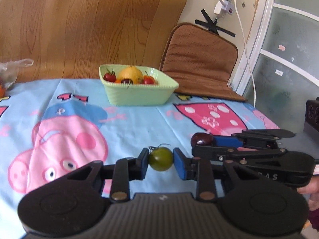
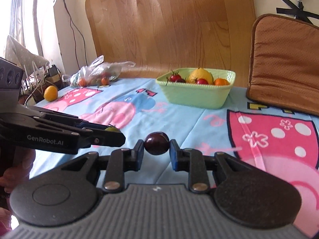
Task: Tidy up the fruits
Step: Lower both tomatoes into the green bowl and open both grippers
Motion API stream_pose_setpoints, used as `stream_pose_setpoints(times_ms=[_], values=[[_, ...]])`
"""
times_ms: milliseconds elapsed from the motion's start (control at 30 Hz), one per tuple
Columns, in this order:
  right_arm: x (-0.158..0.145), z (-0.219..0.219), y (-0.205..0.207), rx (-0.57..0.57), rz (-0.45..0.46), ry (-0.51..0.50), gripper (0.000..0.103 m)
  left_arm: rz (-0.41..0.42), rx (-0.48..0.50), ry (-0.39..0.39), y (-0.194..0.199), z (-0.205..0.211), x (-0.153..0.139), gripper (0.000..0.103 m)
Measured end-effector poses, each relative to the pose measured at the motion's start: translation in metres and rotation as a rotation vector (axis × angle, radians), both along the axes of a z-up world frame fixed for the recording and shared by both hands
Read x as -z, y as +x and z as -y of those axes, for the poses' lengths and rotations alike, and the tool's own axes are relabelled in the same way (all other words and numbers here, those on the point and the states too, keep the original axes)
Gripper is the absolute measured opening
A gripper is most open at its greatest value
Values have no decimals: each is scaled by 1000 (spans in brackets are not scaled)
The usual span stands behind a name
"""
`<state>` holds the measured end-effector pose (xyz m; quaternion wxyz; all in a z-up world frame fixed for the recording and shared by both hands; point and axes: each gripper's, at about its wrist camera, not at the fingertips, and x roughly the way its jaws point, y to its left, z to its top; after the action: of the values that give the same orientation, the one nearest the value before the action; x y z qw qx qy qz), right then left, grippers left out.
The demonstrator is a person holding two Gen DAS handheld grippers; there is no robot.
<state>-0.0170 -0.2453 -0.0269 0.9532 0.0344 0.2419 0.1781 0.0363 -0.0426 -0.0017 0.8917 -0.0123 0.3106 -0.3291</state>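
Note:
My left gripper (image 1: 160, 159) is shut on a green tomato (image 1: 160, 159) with a stem, held above the blue cartoon tablecloth (image 1: 139, 123). My right gripper (image 2: 156, 143) is shut on a dark purple cherry tomato (image 2: 156, 143); it also shows in the left wrist view (image 1: 201, 139), just right of the left gripper. A pale green square bowl (image 1: 139, 94) stands at the far side of the table and holds red tomatoes, a yellow fruit and an orange one. In the right wrist view the bowl (image 2: 195, 97) lies ahead and to the right.
A plastic bag (image 2: 97, 72) with small orange fruits and a loose yellow fruit (image 2: 50, 93) lie at the far left of the table. A brown cushion (image 2: 283, 59) leans at the back right. A wooden board stands behind the table.

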Motion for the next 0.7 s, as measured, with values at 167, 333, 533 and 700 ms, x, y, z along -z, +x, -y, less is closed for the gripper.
stream_pose_setpoints(times_ms=[167,333,533,700], values=[[-25,16,57,44,57,28,30,59,-10,-48,64,20,-34,27],[-30,28,116,97,65,28,30,29,-42,-53,136,43,-41,27],[-9,37,160,123,11,35,30,-34,-105,-3,191,60,-14,27],[-7,36,169,137,24,32,31,-26,-120,26,202,71,-5,32]])
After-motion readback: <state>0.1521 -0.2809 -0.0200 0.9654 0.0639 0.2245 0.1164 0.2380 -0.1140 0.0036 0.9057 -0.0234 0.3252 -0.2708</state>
